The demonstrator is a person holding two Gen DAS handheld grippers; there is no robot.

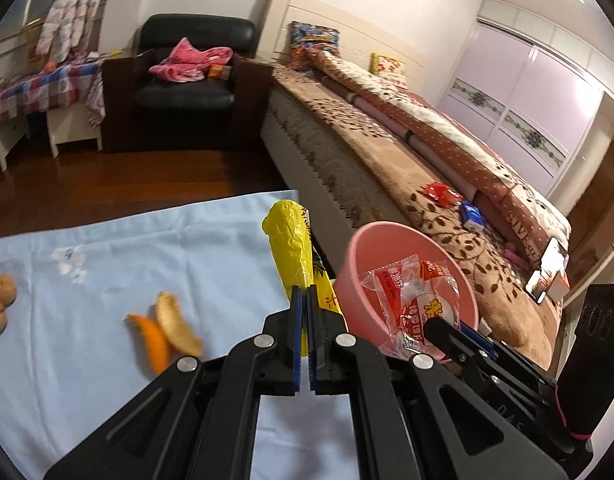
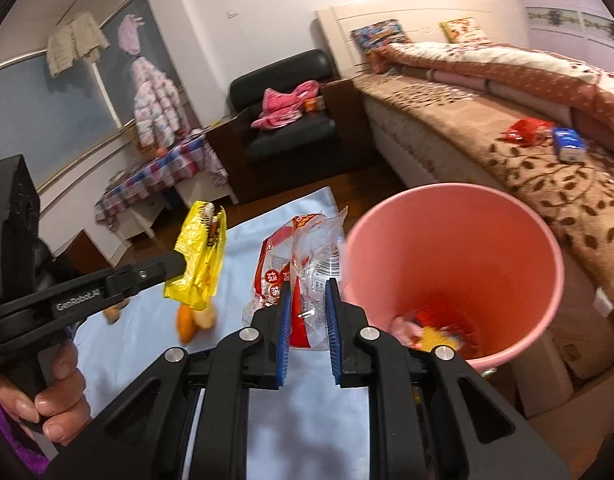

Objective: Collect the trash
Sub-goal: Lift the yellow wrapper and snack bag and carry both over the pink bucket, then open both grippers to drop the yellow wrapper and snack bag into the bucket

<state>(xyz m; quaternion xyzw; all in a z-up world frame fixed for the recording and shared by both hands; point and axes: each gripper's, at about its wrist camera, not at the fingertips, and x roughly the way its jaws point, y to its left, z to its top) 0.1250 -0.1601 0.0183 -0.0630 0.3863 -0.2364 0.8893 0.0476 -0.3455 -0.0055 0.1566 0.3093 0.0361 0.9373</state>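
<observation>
My left gripper (image 1: pixel 305 300) is shut on a crumpled yellow wrapper (image 1: pixel 291 240) and holds it above the light blue cloth (image 1: pixel 107 272); it also shows in the right wrist view (image 2: pixel 201 256). My right gripper (image 2: pixel 307 292) is shut on a clear and red plastic wrapper (image 2: pixel 303 264), held just left of the pink bin (image 2: pixel 459 248). In the left wrist view that wrapper (image 1: pixel 415 300) hangs at the bin's mouth (image 1: pixel 371 248). Several bits of trash (image 2: pixel 431 332) lie in the bin's bottom. Orange peels (image 1: pixel 167 328) and two walnuts (image 1: pixel 1 300) lie on the cloth.
A bed (image 1: pixel 387 152) with a brown patterned blanket runs along the right, with a red wrapper (image 1: pixel 441 194) and a blue box (image 1: pixel 473 214) on it. A black armchair (image 1: pixel 191 76) with pink clothes stands behind. A checkered table (image 1: pixel 43 88) is at far left.
</observation>
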